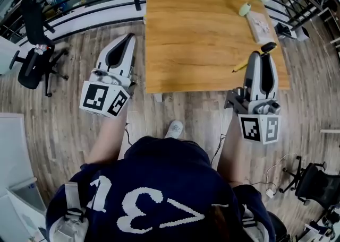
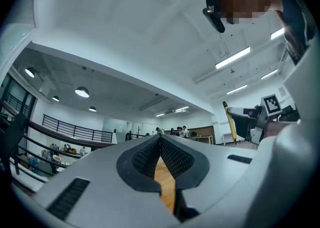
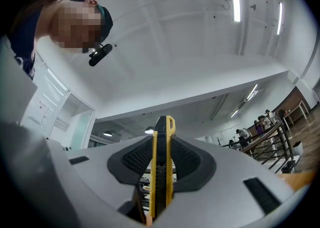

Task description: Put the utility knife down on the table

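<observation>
Right gripper view has the right tongs (image 3: 161,159) clenched on the knife (image 3: 162,137) over the tabletop's (image 1: 196,28) near right corner, left tongs (image 2: 160,147) pinched together empty off its left edge, so the put-down isn't done yet: I'd bring it down flat, then let go.

My left gripper (image 1: 127,38) off the table's (image 1: 196,34) near left corner, right gripper (image 1: 261,55) with utility knife (image 1: 269,48) over near right corner, tape roll (image 1: 245,9) by far right edge

Both arms reach forward, tilted upward; left gripper (image 1: 127,38) has jaws together, empty; right gripper (image 1: 262,55) grips the utility knife (image 3: 162,162)
</observation>
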The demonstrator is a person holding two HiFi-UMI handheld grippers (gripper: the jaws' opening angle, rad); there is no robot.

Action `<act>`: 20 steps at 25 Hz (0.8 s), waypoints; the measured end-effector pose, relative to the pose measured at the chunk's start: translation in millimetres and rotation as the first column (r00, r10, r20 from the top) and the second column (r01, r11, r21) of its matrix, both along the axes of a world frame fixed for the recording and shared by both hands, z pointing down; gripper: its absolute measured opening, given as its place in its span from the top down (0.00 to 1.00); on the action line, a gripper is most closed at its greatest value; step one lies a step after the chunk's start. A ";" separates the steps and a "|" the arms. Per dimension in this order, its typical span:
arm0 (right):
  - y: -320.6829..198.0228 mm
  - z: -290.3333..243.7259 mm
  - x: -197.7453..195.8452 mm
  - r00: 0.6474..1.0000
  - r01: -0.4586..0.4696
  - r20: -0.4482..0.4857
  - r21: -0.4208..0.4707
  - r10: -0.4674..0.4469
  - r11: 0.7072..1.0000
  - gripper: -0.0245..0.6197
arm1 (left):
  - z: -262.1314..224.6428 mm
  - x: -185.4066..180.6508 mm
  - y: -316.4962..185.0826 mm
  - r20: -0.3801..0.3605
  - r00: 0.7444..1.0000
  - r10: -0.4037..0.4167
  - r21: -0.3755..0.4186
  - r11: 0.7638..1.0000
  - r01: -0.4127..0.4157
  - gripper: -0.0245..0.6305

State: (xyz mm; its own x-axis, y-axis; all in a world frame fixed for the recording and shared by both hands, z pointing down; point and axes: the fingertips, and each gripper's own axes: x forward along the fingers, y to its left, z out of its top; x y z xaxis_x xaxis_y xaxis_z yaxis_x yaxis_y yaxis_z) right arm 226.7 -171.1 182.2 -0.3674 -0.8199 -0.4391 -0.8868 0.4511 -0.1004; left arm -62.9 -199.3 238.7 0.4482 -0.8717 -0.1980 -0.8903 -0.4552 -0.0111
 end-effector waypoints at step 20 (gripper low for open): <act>-150.7 -6.6 23.3 0.999 0.038 0.006 -0.009 -0.038 0.999 0.77 | 3.4 42.6 -149.6 0.022 0.999 0.030 -0.022 0.999 -0.029 0.94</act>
